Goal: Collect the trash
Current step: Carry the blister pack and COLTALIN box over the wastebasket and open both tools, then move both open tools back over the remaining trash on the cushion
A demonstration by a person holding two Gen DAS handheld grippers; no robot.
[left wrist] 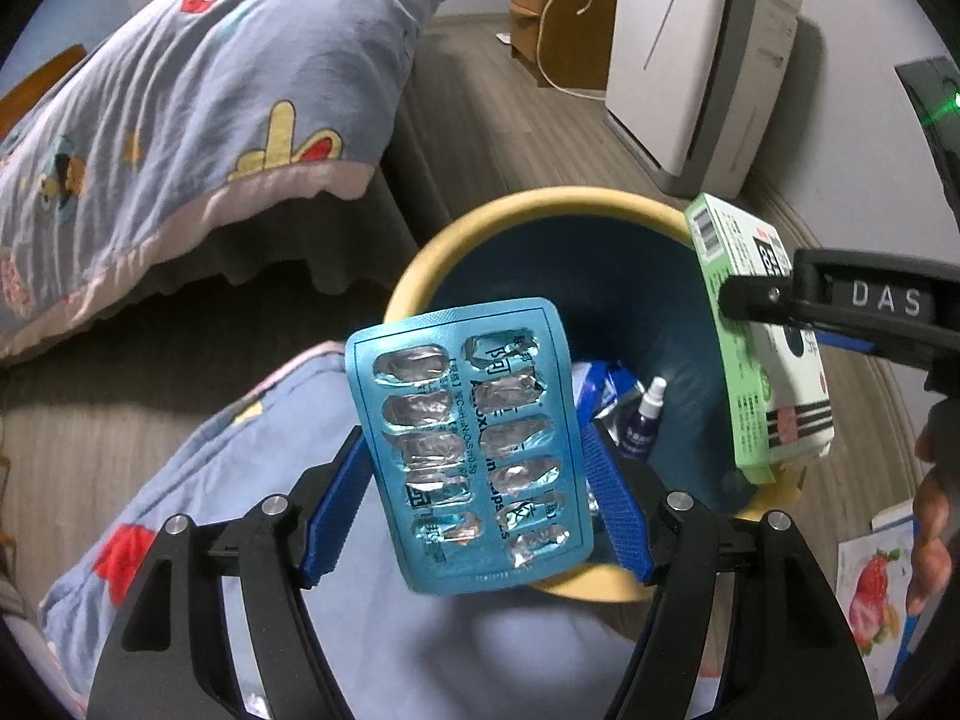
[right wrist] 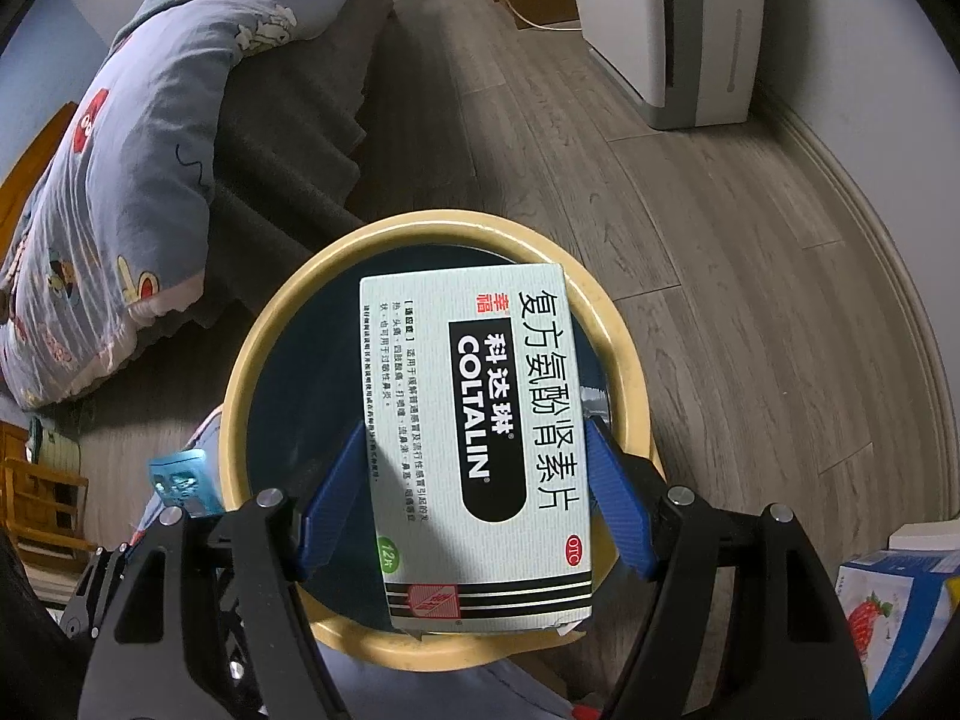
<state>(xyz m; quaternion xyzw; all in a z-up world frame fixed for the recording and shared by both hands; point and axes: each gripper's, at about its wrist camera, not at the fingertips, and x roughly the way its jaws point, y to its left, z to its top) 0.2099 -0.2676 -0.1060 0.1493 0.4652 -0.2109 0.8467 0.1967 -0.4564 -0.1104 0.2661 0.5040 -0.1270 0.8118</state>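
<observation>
My left gripper (left wrist: 477, 480) is shut on a blue empty blister pack (left wrist: 468, 444) and holds it over the near rim of a yellow-rimmed, dark blue trash bin (left wrist: 480, 222). My right gripper (right wrist: 477, 480) is shut on a green and white Coltalin medicine box (right wrist: 480, 444), held above the bin's (right wrist: 270, 324) opening. The box also shows in the left wrist view (left wrist: 762, 372), over the bin's right rim, with the right gripper (left wrist: 756, 300) clamped on it. The blister pack peeks in the right wrist view (right wrist: 180, 480). Inside the bin lie a small spray bottle (left wrist: 645, 420) and a crumpled wrapper (left wrist: 606, 384).
A bed with a blue cartoon quilt (left wrist: 180, 120) stands left of the bin; quilt folds also lie beneath it. A white air purifier (left wrist: 690, 60) and a wooden cabinet (left wrist: 558, 12) stand at the far wall. A strawberry-print box (right wrist: 882, 618) lies at the lower right on the wood floor.
</observation>
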